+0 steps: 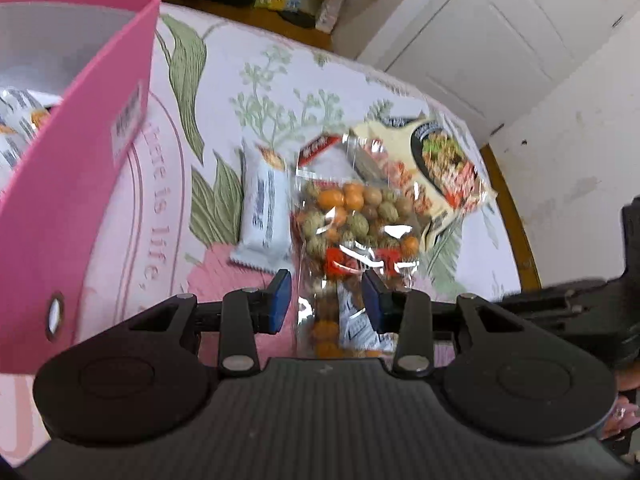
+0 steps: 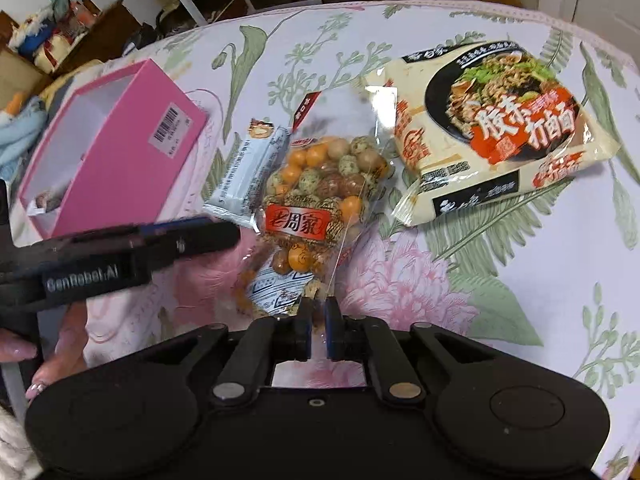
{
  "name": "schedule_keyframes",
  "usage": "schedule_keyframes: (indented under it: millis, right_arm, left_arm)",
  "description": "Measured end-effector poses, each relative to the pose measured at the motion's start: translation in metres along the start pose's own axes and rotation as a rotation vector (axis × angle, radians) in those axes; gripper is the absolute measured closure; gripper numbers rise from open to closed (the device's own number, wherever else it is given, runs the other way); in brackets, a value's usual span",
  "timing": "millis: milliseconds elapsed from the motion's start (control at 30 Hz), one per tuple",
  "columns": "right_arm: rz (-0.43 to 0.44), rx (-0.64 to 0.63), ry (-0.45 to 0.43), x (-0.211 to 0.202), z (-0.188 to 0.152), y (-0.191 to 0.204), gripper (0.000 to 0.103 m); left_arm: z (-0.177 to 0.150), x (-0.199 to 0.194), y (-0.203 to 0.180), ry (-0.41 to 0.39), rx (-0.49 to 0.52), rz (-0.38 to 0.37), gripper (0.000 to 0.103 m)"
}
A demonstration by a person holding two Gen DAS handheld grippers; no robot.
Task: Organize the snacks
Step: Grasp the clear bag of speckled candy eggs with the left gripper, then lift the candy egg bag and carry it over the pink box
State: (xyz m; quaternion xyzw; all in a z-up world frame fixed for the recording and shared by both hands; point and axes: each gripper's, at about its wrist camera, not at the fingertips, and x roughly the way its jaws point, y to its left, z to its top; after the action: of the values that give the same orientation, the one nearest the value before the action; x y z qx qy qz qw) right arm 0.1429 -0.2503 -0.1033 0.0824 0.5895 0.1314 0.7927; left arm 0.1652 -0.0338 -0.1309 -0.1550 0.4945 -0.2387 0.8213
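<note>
Left wrist view: the clear bag of coated nuts [image 1: 352,232] is seen dead ahead of the left gripper [image 1: 326,300], long axis running straight away from the cam, near end between the blue pads [image 1: 280,300]. Jaws are held partly apart w/ the bag's lower part lying in the gap; pads aren't clearly pressed on the film, so no grip is read here. The white snack bar [image 1: 264,212] is laid just beside the bag on its left, parallel to it. The noodle pack [image 1: 444,168] is found behind and to the right, its edge tucked under or touching the bag's top — can't be told which. The pink box [image 1: 80,184] is set to the left, open, w/ a white packet [image 1: 20,120] already inside. All is laid on the floral cloth [image 1: 360,80].

Right wrist view: the right gripper [image 2: 318,328] is seen clenched on the bag's near bottom edge [image 2: 316,296], film pinched between the pads. The bag [image 2: 320,200] is stretched away and slightly left from the jaws. The left gripper [image 2: 188,236] is brought in from the left, alongside the bag's left flank, nearer the box [image 2: 120,148] than the right one is. Judgement: the box lies left of the bag, so the carry is to be made leftward, past the bar [image 2: 256,172].
</note>
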Motion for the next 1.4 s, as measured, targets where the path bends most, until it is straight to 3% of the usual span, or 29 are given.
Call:
schedule_keyframes:
  millis: [33, 133, 167, 300, 400, 467, 600, 700, 733, 767, 867, 1000, 1033, 1067, 1167, 1400]
  right_arm:
    - [-0.024, -0.014, -0.014, 0.0, 0.0, 0.002, 0.085]
    - [-0.049, -0.039, -0.051, 0.0, 0.003, 0.005, 0.056]
    - [-0.044, -0.051, -0.041, 0.001, 0.003, 0.006, 0.05]
    - [-0.007, -0.084, -0.04, 0.009, 0.004, 0.005, 0.044]
    - [0.031, -0.067, -0.07, 0.021, 0.007, -0.002, 0.042]
    - [0.069, -0.031, -0.094, 0.026, 0.008, -0.013, 0.032]
    - [0.119, -0.052, -0.096, 0.03, 0.008, -0.021, 0.031]
    - [0.181, -0.089, -0.063, 0.032, 0.004, -0.016, 0.029]
    - [0.191, -0.097, -0.058, 0.034, 0.002, -0.013, 0.023]
    - [0.183, -0.111, -0.068, 0.035, 0.001, -0.008, 0.016]
    - [0.104, -0.136, -0.129, 0.042, -0.005, 0.009, 0.009]
    - [-0.041, -0.209, -0.19, 0.046, -0.011, 0.033, 0.012]
    - [-0.056, -0.2, -0.195, 0.043, -0.013, 0.033, 0.023]
    - [-0.075, -0.183, -0.196, 0.041, -0.013, 0.033, 0.026]
    - [-0.069, -0.189, -0.18, 0.033, -0.013, 0.033, 0.032]
    - [-0.088, -0.181, -0.089, 0.011, -0.022, 0.052, 0.032]
  left_arm:
    - [-0.001, 0.003, -0.001, 0.008, 0.01, 0.007, 0.065]
    - [-0.003, 0.009, -0.002, 0.02, 0.018, 0.03, 0.064]
    - [-0.003, 0.012, -0.001, 0.031, 0.014, 0.028, 0.063]
    - [-0.005, 0.022, 0.006, 0.088, -0.047, -0.009, 0.065]
    - [-0.003, 0.028, 0.014, 0.083, -0.081, -0.015, 0.066]
    - [0.0, 0.029, 0.023, 0.082, -0.134, -0.051, 0.065]
    - [0.004, 0.034, 0.037, 0.095, -0.242, -0.145, 0.062]
    - [0.004, 0.04, 0.029, 0.105, -0.202, -0.148, 0.063]
    - [0.003, 0.04, 0.026, 0.104, -0.184, -0.14, 0.063]
    - [0.003, 0.04, 0.023, 0.103, -0.159, -0.136, 0.063]
    - [0.0, 0.039, 0.016, 0.113, -0.131, -0.134, 0.063]
    - [-0.003, 0.036, 0.01, 0.104, -0.088, -0.101, 0.062]
    - [-0.004, 0.033, 0.009, 0.103, -0.088, -0.095, 0.061]
    - [-0.004, 0.032, 0.009, 0.111, -0.095, -0.097, 0.059]
    - [-0.006, 0.027, 0.009, 0.13, -0.124, -0.11, 0.056]
    - [-0.014, 0.001, 0.003, 0.184, -0.147, -0.139, 0.055]
